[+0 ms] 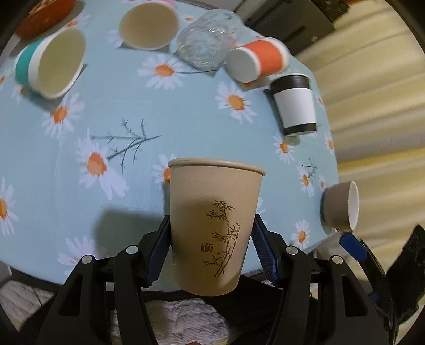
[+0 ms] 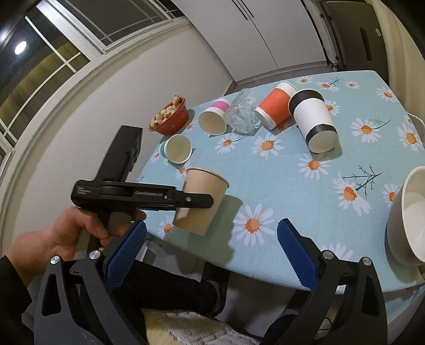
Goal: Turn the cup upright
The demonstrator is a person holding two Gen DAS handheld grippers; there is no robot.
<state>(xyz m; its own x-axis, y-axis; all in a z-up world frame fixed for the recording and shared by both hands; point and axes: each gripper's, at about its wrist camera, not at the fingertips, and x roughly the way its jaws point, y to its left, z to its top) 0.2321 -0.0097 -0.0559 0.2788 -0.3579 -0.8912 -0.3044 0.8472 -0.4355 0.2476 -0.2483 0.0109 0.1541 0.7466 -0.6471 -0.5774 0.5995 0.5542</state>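
Left wrist view: our left gripper (image 1: pixel 211 249) clamps the tan cup (image 1: pixel 213 225) between its blue pads (image 1: pixel 156 254), one pad on each side of the cup wall. The cup stands mouth up, slightly tilted, at the near edge of the table (image 1: pixel 159 114); we cannot tell whether its base touches the cloth. Behind it lie five cups on their sides: teal cup (image 1: pixel 50 62), pink cup (image 1: pixel 148 24), glass (image 1: pixel 207 39), orange cup (image 1: pixel 257 59) and black-and-white cup (image 1: pixel 294 104). A grey cup (image 1: pixel 341 205) lies at the right edge.

Right wrist view: our right gripper (image 2: pixel 211 252) holds nothing; its fingers (image 2: pixel 297 254) are spread wide over the near table edge. The tan cup (image 2: pixel 204 196) sits left of centre in the left gripper (image 2: pixel 143 196), held by our left hand (image 2: pixel 77 236). A red bowl (image 2: pixel 170 119) sits at the far left corner.
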